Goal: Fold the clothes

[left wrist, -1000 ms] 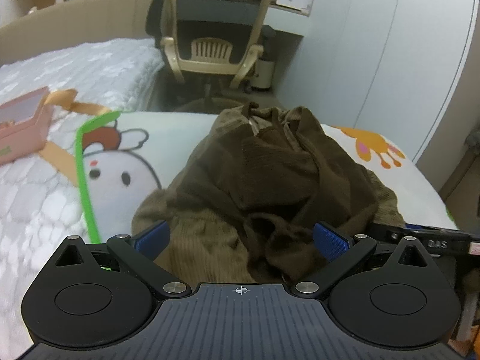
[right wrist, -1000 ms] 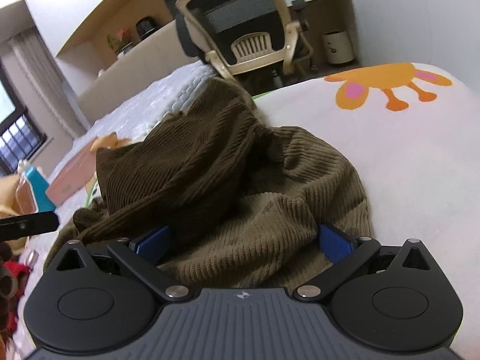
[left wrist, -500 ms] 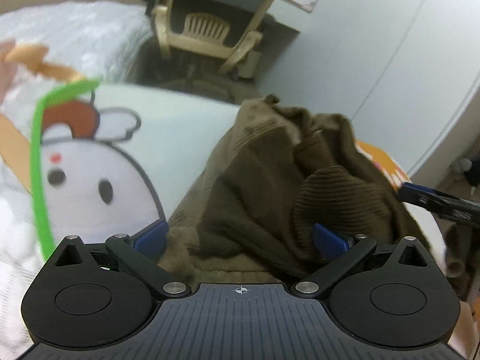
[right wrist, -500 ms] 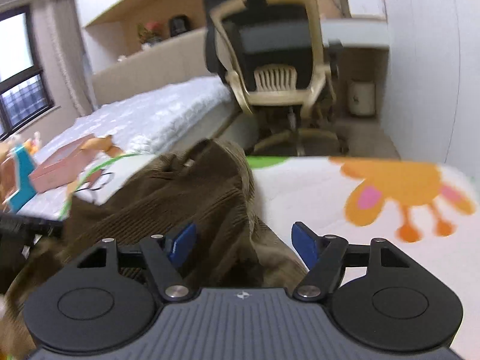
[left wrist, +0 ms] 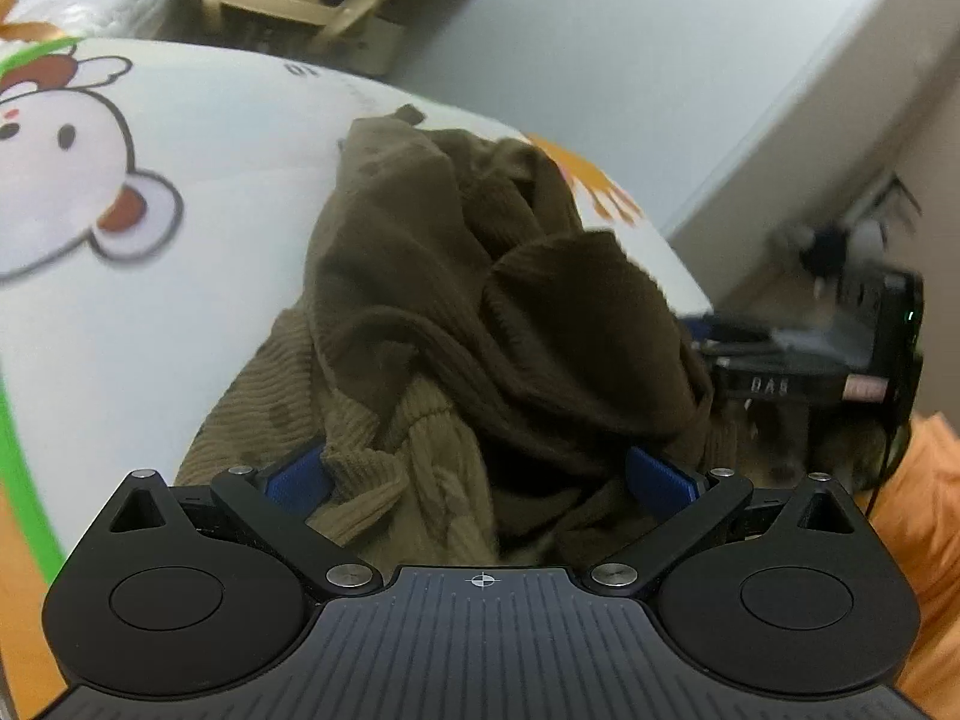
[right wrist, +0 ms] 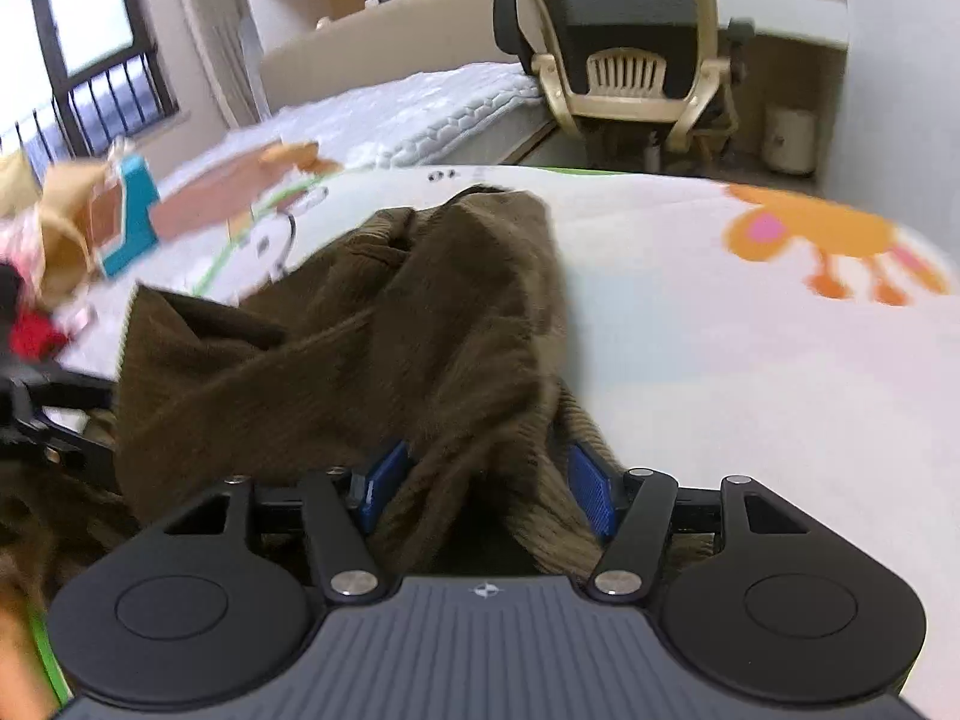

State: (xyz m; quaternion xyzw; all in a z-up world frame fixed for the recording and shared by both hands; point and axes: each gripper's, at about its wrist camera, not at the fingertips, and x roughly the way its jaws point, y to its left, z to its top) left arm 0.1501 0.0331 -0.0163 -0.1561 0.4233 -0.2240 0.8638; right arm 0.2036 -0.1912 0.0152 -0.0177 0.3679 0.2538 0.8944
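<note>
**Brown corduroy bunched up between both grippers**

We're right over the brown corduroy garment [left wrist: 456, 312], heaped in a rumpled mound on the white cartoon-print bedcover [left wrist: 198, 192]. Our left gripper [left wrist: 477, 480] has its blue pads [left wrist: 297, 480] spread wide, with folds of cloth lying between them; the fabric sits loose there, not pinched. To the right in that view, our right gripper [left wrist: 792, 372] pokes in beside the pile, a little blurred.

From the right wrist view, our right gripper [right wrist: 483, 489] has its jaws drawn closer, a thick ridge of the garment [right wrist: 420, 348] rising between the blue pads [right wrist: 591, 495]. Whether they truly bite the cloth we cannot tell; gaps show beside the fabric. An orange cartoon print [right wrist: 822, 240] lies well off to the right on the cover, and an office chair [right wrist: 624, 42] stands beyond the bed.
</note>
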